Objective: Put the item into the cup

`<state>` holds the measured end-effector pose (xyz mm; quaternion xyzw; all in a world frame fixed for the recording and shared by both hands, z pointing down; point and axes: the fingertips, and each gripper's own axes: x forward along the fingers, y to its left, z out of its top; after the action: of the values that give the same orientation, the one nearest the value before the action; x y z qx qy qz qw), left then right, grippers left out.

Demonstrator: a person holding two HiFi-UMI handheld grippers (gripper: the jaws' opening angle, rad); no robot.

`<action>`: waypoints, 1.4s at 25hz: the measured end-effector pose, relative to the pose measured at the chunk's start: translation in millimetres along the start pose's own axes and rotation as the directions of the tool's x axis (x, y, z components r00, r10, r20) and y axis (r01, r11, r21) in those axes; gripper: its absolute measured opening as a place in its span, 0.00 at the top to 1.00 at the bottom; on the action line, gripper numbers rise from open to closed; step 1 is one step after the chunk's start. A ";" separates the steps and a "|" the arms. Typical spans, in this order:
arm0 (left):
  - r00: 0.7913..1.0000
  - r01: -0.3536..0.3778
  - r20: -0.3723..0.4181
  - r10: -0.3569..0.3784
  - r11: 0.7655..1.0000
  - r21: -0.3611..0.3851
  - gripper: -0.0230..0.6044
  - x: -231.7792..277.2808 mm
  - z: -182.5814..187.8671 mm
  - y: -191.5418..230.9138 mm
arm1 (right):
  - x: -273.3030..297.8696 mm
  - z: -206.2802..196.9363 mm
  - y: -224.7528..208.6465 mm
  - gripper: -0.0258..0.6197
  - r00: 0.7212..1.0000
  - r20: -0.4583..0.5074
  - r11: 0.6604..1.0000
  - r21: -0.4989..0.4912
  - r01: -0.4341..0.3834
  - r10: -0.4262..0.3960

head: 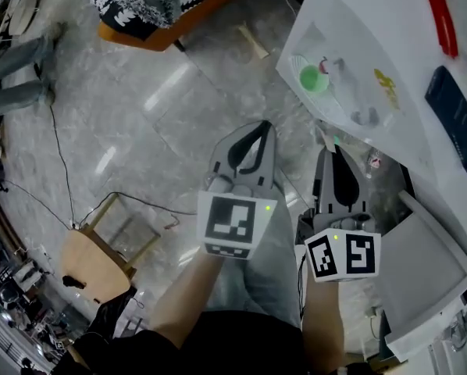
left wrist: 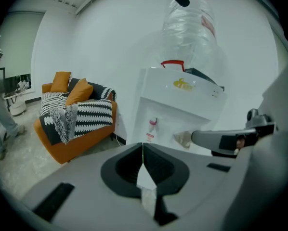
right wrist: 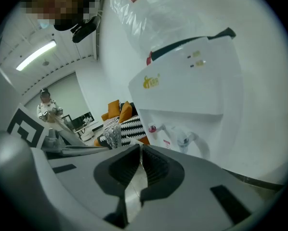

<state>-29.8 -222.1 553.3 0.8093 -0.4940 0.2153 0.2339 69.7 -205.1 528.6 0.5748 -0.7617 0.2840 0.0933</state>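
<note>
Fingers on the left gripper and right gripper are both clenched on nothing — side by side above the floor, facing the white water dispenser. A small green round thing sits in its recess; whether it is the cup is unclear.

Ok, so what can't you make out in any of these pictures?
- The cup and the item: in no view, so their place cannot be told.
- Water bottle: its top is cut off by the left gripper view's upper edge.
- Water dispenser: its base is hidden behind the left tongs, and in the right gripper view behind the right tongs.
- Yellow logo: too small to read.
</note>
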 end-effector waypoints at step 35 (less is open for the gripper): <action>0.990 0.025 -0.141 -0.025 1.000 0.002 0.94 64.1 -78.1 16.0 | 152.8 -76.2 -87.1 0.92 0.970 -0.010 0.963 0.113 0.244 -0.245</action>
<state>-26.5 -227.1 655.5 0.7987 -0.4656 0.2698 0.2694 87.4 -305.1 691.1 0.6694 -0.6678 0.3120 0.0931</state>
